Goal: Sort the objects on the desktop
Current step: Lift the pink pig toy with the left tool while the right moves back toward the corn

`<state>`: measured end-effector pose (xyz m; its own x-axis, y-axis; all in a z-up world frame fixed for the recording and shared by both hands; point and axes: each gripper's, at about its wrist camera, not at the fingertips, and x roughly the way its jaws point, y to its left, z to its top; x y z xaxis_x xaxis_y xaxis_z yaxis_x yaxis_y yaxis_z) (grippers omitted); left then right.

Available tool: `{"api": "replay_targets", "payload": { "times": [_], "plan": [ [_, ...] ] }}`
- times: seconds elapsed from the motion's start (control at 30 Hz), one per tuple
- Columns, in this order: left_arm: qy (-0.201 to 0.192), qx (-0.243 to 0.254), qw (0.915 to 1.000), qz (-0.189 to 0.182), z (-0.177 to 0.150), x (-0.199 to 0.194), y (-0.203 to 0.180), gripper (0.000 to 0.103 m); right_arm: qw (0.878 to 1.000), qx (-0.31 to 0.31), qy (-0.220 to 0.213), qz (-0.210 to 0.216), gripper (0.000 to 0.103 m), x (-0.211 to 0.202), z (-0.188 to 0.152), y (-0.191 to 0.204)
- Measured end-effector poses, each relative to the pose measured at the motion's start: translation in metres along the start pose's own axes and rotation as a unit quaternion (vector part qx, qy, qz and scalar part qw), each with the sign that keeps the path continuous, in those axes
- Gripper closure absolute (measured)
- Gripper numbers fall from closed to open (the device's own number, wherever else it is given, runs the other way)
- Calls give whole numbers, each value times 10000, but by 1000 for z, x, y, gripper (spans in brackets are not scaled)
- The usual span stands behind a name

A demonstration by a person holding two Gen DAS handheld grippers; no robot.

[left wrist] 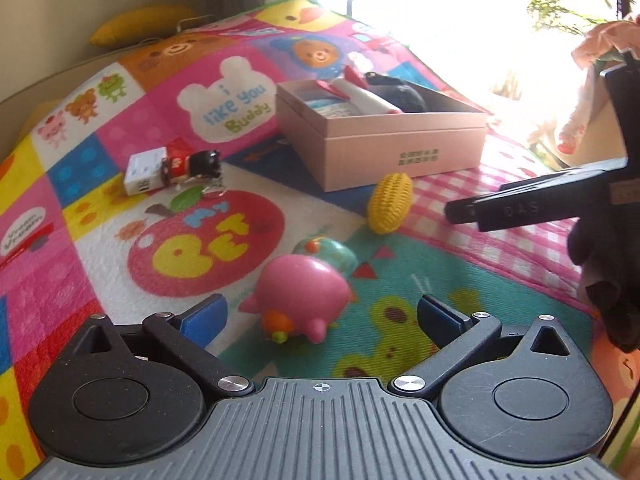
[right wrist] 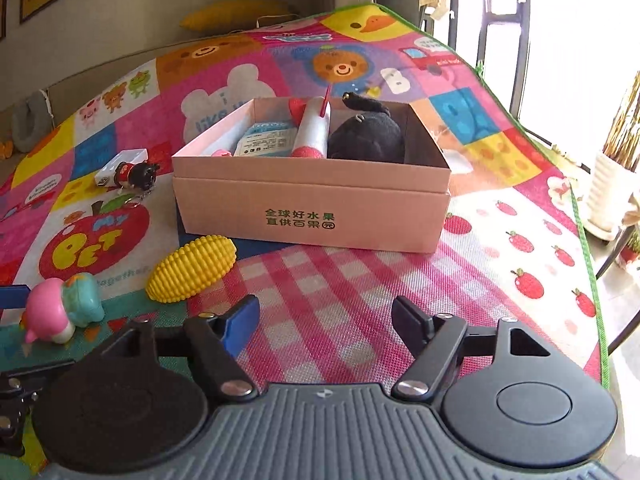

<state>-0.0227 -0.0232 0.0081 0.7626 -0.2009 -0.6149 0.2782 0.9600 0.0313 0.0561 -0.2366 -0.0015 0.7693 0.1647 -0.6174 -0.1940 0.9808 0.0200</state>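
Between my left gripper (left wrist: 320, 314) fingers, spread wide and holding nothing, sits the pink pig toy (left wrist: 298, 290), lying on the play mat (left wrist: 460, 280) with a teal toy (left wrist: 332, 251) touching it on the far side. I judge the step in hand to be picking up the next loose item for the pink cardboard box (right wrist: 312, 216), which already holds a black plush (right wrist: 370, 134), a white tube with red ends (right wrist: 314, 130) and a blue-and-white packet (right wrist: 264, 140). My next move calls for easing the left fingers down around the pig's body and closing without catching the teal toy. My right gripper (right wrist: 324, 322) is also wide open and empty, hovering over the pink checked patch, with the yellow corn toy (right wrist: 192, 268) near its left finger. A white USB block (left wrist: 142, 174) and a small keychain figure (left wrist: 190, 166) lie together farther off on the left. Green Chinese print on the box front reads 全球好水果 直供百果园; the mat says "I like you Buddy" and "My Pet", and the right gripper's finger, seen from the left camera, bears "DAS".
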Motion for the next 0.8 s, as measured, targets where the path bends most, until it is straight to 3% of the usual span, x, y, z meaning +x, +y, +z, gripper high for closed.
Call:
{"api": "replay_targets", "payload": {
  "times": [0.13,0.27,0.33,0.43,0.5,0.63,0.8],
  "plan": [
    [-95,407,9991,14,0,-5,-3,0,9998,65,115,134,17,5,0,-1],
    [-123,489,9961,728,3,-4,14,0,9998,15,142,145,12,6,0,3],
    [-100,307,9931,1128,6,-4,32,0,9998,24,153,124,5,6,0,3],
    [-84,-10,9848,1736,12,-2,53,0,9997,78,175,118,4,7,1,2],
    [-141,-257,9882,1505,14,-6,64,0,9997,86,186,114,3,7,1,2],
    [-285,-430,9978,413,15,-11,61,0,9997,82,204,117,0,8,1,2],
    [-307,89,9984,457,17,10,43,0,9997,84,207,117,0,8,1,2]
  ]
}}
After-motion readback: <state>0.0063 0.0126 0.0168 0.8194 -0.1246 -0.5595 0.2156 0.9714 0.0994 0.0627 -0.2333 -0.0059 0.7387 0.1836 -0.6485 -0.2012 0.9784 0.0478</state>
